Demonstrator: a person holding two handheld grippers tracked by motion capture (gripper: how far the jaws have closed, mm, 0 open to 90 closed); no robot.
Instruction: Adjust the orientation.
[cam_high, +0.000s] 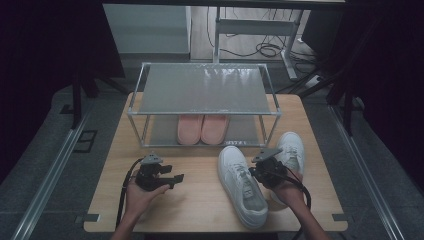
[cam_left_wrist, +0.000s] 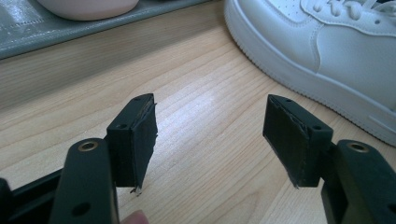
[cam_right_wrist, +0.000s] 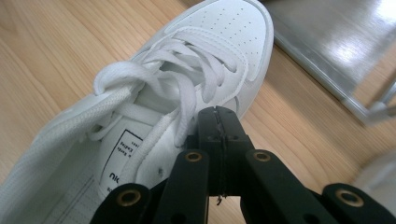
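Two white sneakers (cam_high: 242, 185), two pink slippers (cam_high: 203, 128)

A rack (cam_high: 202, 90) stands at the table's (cam_high: 200, 195) far edge, with a pair of slippers (cam_high: 202, 129) on its lower shelf. Two sneakers lie before it at right: one (cam_high: 242, 185) nearer centre, the other (cam_high: 291, 150) just beside, farther right.
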